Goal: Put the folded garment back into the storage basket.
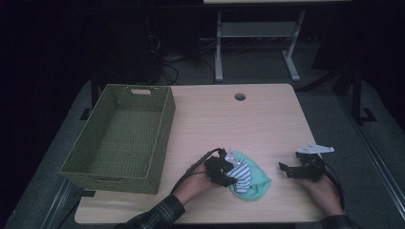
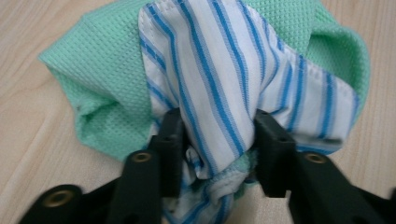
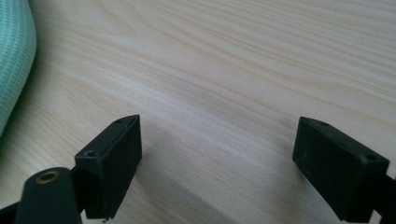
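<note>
Jaws of left gripper (image 2: 217, 140) — on striped cloth (image 2: 224, 70)

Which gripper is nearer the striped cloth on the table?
Left. The left gripper has its jaws pressed on a fold of the striped cloth, which lies on the green cloth. The right gripper sits apart to the cloths' right, jaws open over bare table.

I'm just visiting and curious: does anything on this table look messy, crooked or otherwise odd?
Only the cloths: the striped cloth lies bunched on the crumpled green cloth near the table's front edge, pinched between the left gripper's jaws. The green basket sits slightly askew, overhanging the left edge. Nothing looks spilled or damaged.
</note>
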